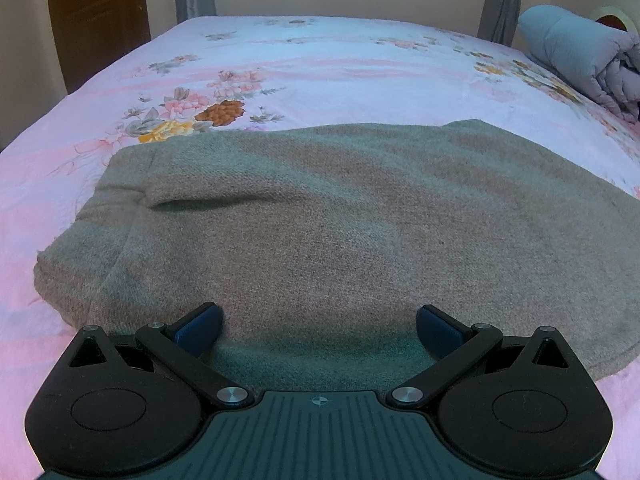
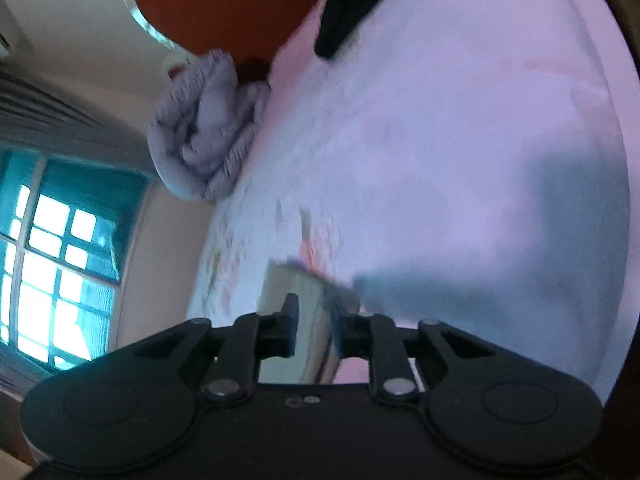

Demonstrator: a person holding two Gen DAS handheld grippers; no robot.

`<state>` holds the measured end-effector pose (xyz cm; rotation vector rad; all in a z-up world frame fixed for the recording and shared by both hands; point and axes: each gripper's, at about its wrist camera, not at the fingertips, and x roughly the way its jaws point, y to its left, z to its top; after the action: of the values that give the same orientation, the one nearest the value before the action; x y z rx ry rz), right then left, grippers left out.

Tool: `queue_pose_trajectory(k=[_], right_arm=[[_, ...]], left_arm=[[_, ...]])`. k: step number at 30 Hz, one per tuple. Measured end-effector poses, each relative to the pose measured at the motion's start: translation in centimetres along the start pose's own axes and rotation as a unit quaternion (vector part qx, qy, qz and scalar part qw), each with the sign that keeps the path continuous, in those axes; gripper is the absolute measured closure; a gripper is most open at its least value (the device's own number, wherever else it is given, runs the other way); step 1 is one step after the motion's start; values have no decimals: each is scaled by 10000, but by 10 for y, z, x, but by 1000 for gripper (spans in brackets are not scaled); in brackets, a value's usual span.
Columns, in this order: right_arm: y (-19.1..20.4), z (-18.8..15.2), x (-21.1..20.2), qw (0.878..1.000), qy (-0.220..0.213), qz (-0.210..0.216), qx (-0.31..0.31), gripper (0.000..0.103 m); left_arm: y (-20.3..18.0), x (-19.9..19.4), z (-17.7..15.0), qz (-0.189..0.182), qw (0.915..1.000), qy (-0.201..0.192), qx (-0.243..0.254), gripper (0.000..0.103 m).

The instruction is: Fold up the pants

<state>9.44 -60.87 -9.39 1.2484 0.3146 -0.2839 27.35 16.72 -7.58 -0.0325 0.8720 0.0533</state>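
Note:
The grey-brown woollen pants (image 1: 320, 216) lie folded into a broad flat stack on the floral bedsheet (image 1: 280, 64). My left gripper (image 1: 319, 326) hovers low over the near edge of the stack, jaws wide open and empty. In the right wrist view the camera is rolled sideways and the picture is blurred. My right gripper (image 2: 314, 330) has its jaws close together around an edge of the pants (image 2: 308, 300); a narrow gap shows between the fingers.
A rolled grey quilt (image 1: 592, 56) lies at the head of the bed on the right, also in the right wrist view (image 2: 204, 132). A wooden door (image 1: 96, 16) stands far left. A window (image 2: 52, 264) is beside the bed.

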Motion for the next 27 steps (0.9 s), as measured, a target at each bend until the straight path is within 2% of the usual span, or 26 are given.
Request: queue_pose_trajectory(k=[5,6,8,10,12,14,15,17,18,19,20,21,22,23,25,27], right_arm=[[-4,-10,18,9992,290,-90,260,93],[-2,-12,21,9992,325,-107,230,98],[2,-12,23,9992,253,-320,25,103],[-2,-11,19,9985,66,-537,-46,103],[-12,-6,18,9986,133,-442,246,103],[-11,-6,5,9990,92,-323,289,85],[-8,-9,3,9992,64,-308,264,80],[-8,-11,6,9992,177,-207,304,58],[-7,-12,10,9991,221,-178,318,53],[-5,-13,14,9991,229,-133,330,43],[-2,-14,20,9992,242,-102,292,41],[4,-15,25,9994,292,-134,163,49],[11,-16,31,9985,427,-312,-149,94],[16,-18,41,9949,715,-565,-420,103],[19,-15,40,9933,610,-692,-699,103],[14,-16,38,9931,557,-792,-659,103]], left_arm=[[1,-1,1,-25,10000,14,0,0],[1,-1,1,-27,10000,7,-3,0],[1,-1,0,-30,10000,-6,-2,0],[2,-1,0,-50,10000,-12,-4,0],[3,-2,0,-75,10000,-1,12,0],[3,-6,2,-84,10000,39,32,0],[3,-10,2,-74,10000,14,18,0],[4,-15,-2,-60,9999,-110,-12,0],[4,-15,-4,-57,9999,-161,-15,0],[4,-16,-8,-45,9998,-218,-19,0],[3,-15,-10,-22,9997,-242,-42,0],[4,-14,-10,-11,9997,-227,-70,0],[4,-13,-10,-6,9998,-211,-69,0],[4,-12,-9,-14,9998,-183,-59,0],[6,-14,-8,-70,9999,-119,15,0],[10,-15,-10,-134,9998,-111,56,0]])
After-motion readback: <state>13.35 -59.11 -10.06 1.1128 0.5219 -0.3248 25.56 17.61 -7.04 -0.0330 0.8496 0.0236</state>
